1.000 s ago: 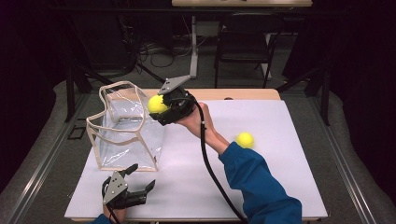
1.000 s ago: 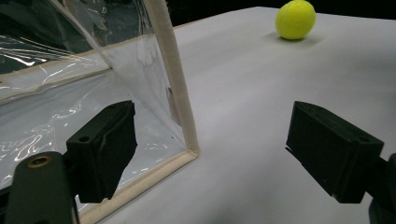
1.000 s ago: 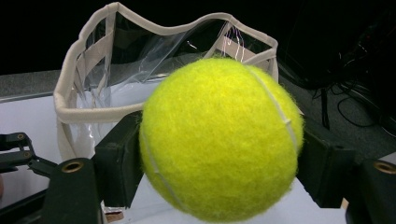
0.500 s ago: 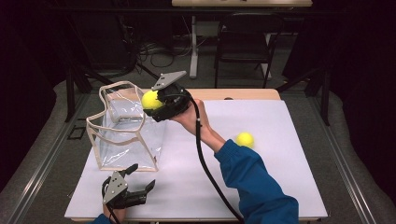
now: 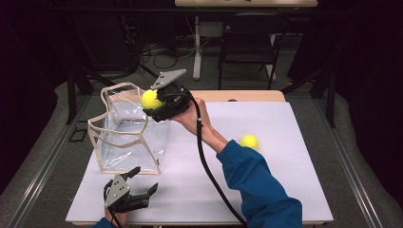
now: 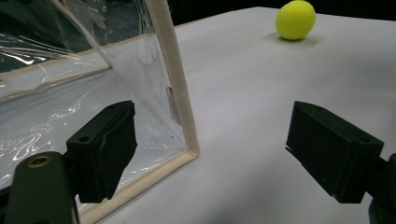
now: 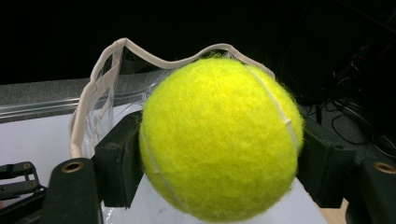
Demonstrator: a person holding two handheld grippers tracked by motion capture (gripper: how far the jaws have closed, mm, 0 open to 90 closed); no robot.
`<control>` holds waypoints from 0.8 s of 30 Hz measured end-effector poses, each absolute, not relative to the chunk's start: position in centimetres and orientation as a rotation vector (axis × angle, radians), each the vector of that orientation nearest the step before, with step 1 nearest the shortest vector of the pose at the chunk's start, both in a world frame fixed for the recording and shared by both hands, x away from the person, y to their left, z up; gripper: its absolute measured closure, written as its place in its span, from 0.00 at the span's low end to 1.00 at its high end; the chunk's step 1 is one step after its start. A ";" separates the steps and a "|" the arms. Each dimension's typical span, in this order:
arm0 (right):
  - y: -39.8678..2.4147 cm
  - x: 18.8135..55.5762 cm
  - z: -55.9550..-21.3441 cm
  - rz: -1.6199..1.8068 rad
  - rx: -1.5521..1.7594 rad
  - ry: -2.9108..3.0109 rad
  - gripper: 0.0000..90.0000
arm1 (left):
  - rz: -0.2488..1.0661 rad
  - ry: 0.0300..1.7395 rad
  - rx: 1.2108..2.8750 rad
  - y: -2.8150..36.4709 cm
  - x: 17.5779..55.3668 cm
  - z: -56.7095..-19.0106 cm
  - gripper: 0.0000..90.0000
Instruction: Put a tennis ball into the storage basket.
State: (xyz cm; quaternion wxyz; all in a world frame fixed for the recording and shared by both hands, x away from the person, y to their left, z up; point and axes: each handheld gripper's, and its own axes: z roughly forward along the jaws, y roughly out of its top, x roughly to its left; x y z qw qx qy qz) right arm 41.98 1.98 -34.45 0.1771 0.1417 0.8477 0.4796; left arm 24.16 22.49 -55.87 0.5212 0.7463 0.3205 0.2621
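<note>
right gripper [image 5: 154, 105] held high on an outstretched arm, clamped on a tennis ball [image 5: 150, 99] right above the clear bag [image 5: 128, 137] opening. left gripper [image 5: 142, 183] low on the table, jaws spread, empty, bag corner just ahead. two balls total; second ball [image 5: 249, 141] loose behind the right forearm.

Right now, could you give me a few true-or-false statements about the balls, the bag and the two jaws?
1. The right gripper clamps a tennis ball in its jaws. True.
2. That ball lies inside the clear bag. False: it is held up at the bag's top edge.
3. A second ball rests on the white table. True.
4. The left gripper squeezes the bag's corner. False: its jaws stand open beside the corner.
</note>
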 end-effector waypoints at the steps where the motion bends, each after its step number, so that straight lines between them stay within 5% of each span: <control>1: 2.0 42.0 -34.4 1.361 0.401 2.397 0.29 | 0.628 0.767 1.790 22.5 24.2 -55.9 0.18; 24: 4.2 42.2 -33.8 1.323 0.348 2.420 0.29 | 0.625 0.768 1.785 22.5 24.2 -55.9 0.18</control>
